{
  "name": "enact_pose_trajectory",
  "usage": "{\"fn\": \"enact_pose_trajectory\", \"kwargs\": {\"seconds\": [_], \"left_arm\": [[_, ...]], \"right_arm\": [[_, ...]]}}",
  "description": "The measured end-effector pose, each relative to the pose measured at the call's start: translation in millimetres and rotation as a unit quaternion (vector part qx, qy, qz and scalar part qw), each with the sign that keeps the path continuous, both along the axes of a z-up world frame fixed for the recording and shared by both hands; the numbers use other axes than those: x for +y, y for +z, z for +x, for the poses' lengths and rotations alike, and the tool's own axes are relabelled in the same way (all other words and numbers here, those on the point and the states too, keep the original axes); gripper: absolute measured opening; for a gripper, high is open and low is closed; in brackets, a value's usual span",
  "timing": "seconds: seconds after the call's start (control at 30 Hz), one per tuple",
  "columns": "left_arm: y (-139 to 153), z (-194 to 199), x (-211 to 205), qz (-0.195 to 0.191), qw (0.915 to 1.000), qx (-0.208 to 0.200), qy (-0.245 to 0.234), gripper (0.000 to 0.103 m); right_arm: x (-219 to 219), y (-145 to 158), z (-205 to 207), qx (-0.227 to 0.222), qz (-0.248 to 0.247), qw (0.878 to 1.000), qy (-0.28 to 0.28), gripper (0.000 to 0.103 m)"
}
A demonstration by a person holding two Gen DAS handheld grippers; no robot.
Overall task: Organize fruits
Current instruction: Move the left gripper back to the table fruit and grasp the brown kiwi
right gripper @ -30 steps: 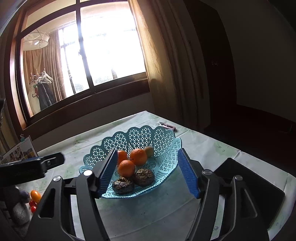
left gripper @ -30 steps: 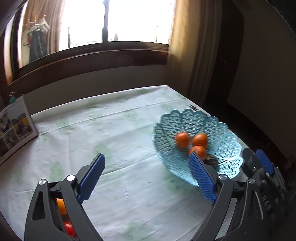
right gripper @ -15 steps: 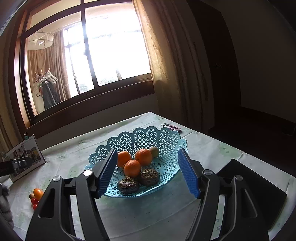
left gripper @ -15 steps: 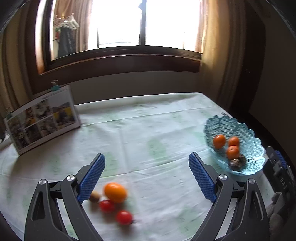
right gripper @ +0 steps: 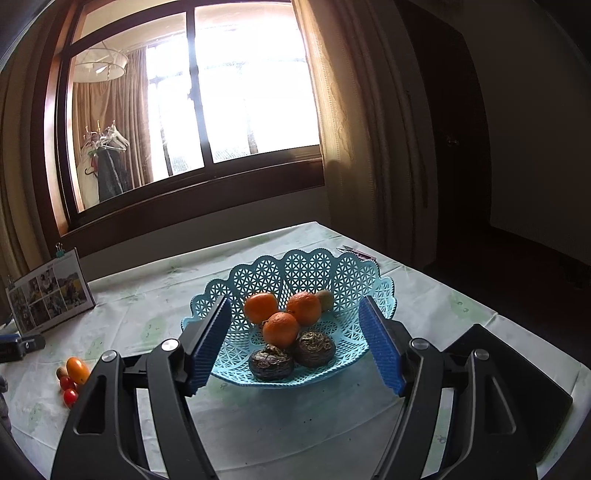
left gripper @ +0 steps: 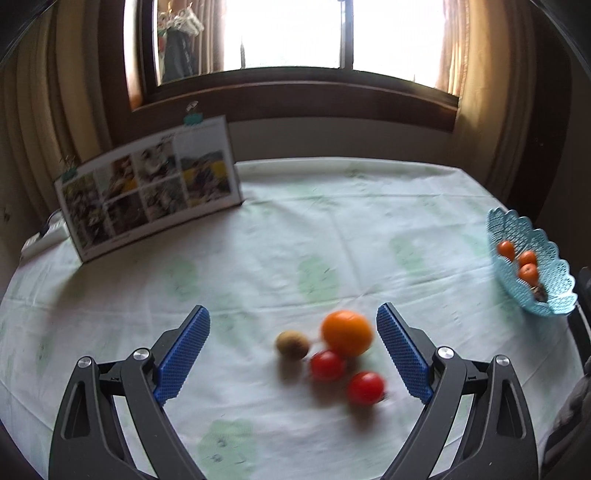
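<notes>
Loose fruit (left gripper: 334, 354): orange, kiwi, two tomatoes clustered on tablecloth (left gripper: 258, 251) | basket (right gripper: 295, 306): oranges, dark fruits, well apart at table's right | photo board (left gripper: 147, 192) behind | left gripper (left gripper: 293, 350) wide, angled down, nothing gripped | right gripper (right gripper: 295, 345) opening before basket, empty

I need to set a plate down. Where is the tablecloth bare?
Bare cloth lies between the photo board, the loose fruit cluster and the blue basket. The basket itself is crowded with fruit.

a photo calendar (left gripper: 147, 192) stands on the tablecloth (left gripper: 332, 229) below the window (left gripper: 295, 33).
</notes>
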State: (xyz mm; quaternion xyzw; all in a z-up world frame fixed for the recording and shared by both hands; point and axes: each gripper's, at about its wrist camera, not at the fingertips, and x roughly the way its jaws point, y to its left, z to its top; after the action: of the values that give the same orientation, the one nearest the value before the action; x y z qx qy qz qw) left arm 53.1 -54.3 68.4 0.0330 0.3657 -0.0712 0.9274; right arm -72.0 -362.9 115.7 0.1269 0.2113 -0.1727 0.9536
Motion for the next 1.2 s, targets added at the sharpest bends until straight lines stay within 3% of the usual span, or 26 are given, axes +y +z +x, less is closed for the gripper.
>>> {"fn": "enact_pose_trajectory", "kwargs": {"seconds": [0.13,0.37,0.87,1.07,1.2], "left_arm": [[-9.4,-1.8,17.2,0.006,0.9999,0.006,0.014,0.091],[-36.4,-4.0,23.1,0.067,0.9976,0.018,0.007,0.091],[-52.4,11.8,11.4,0.093,0.9949,0.039,-0.010,0.091],[-58.5,24.4,2.6,0.076,0.9949,0.057,-0.031,0.075],[-59.3,26.7,2.6,0.059,0.9955,0.063,-0.040,0.054]], "right_arm": [[2.7,-1.3,2.4,0.005,-0.005,1.000,0.003,0.073],[5.5,-2.1,4.1,0.009,-0.012,1.000,-0.002,0.073],[5.2,-2.0,4.4,0.011,-0.014,1.000,-0.004,0.073],[5.7,-2.7,4.3,0.011,-0.014,1.000,-0.003,0.073],[6.3,-2.5,4.6,0.012,-0.015,1.000,-0.003,0.073]]}}
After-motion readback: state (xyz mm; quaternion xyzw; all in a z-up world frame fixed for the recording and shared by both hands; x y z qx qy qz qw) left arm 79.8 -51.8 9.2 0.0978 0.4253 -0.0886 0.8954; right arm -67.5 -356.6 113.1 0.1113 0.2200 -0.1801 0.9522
